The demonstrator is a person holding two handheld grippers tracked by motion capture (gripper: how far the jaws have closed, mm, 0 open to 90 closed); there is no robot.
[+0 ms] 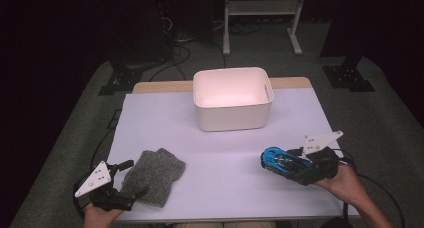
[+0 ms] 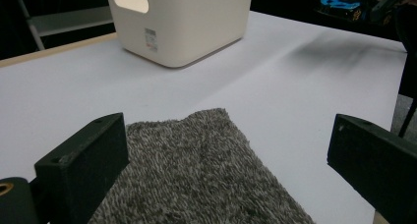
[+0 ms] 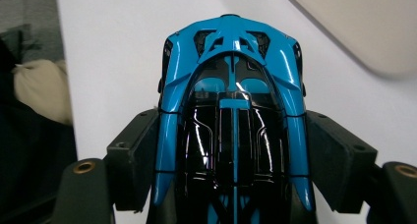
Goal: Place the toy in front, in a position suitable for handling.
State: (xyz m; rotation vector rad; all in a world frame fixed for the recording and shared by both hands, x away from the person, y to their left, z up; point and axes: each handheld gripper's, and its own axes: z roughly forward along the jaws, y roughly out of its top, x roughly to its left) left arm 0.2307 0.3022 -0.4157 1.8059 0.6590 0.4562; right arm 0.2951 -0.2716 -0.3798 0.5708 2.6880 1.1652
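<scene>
1. jaws of the right gripper [image 1: 292, 169] are pinched on the flanks of a glossy blue and black toy sports car [image 3: 231, 126], one black pad on each side of its body; in the right gripper view the car's nose points away from the camera, over the white sheet.
2. in the high view the toy car [image 1: 276, 159] sits at the near right of the table, gripped by the right gripper, whose grey three-cornered plate stands above it; whether its wheels touch the surface cannot be told.
3. the left gripper [image 1: 126, 180] is spread wide at the near left corner, its two black jaws either side of the near end of a grey fuzzy folded cloth [image 1: 154, 174], which lies flat on the table.
4. in the left gripper view the jaws stand well apart, with the grey cloth [image 2: 206, 170] lying between them, low in the frame; neither jaw presses on it.
5. a white rounded plastic bin [image 1: 233, 99] with cut-out handles stands at the far middle of the white-covered table [image 1: 225, 153], well apart from both grippers.
</scene>
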